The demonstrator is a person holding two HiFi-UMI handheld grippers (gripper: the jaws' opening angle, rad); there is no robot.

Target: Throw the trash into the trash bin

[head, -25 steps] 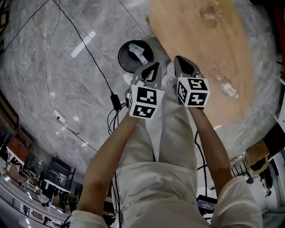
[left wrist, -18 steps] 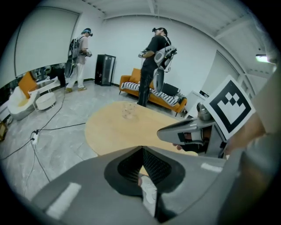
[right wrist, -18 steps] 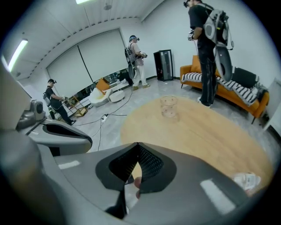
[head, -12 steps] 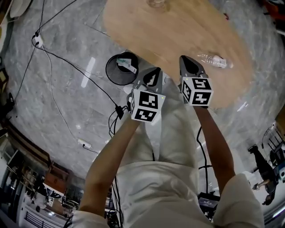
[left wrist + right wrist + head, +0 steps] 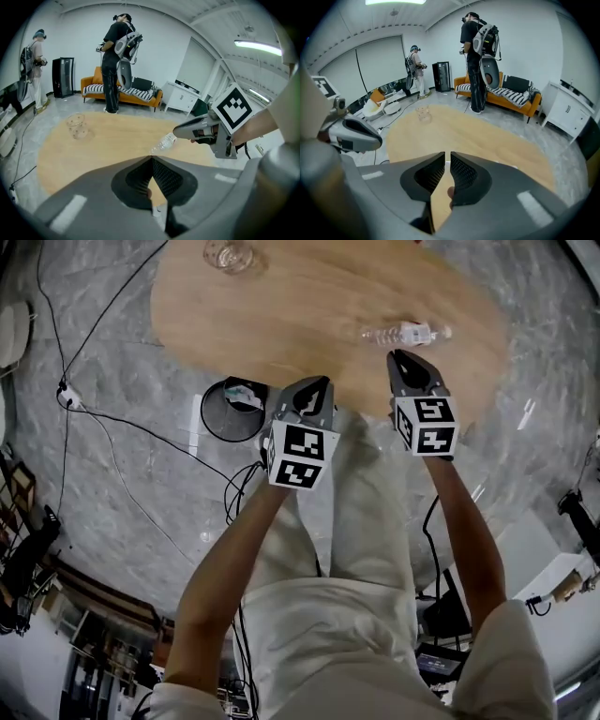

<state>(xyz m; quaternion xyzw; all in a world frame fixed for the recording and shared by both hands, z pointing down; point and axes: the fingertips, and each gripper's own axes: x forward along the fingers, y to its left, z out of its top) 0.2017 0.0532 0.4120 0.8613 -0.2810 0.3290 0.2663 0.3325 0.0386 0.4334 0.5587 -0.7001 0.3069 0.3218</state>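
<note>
Floor, left: cables trail over the grey tiles, clear of the bin

Trash bin stands on the floor just beside the bench's near edge, close enough for a short carry. A light scrap already lies inside it

Glass jar sits upright at the far left of the wooden bench, well apart from everything else; we don't take it for trash

Left gripper hangs over the bench edge, between the bin and the right gripper, pointing down and forward. Its own view shows the fingers together at the tips with nothing in them. We judge it is idle here, held out of the way

Plastic bottle, clear and apparently empty, lies on its side on the bench. This looks like the next piece of trash, not yet picked up

Right gripper points at the bottle from just on the near side, not touching. Its fingers stand a narrow slit apart and have just been opening, nothing between them. We judge this is the start of the reach; they must spread much wider to span the bottle, which could roll if nudged
</note>
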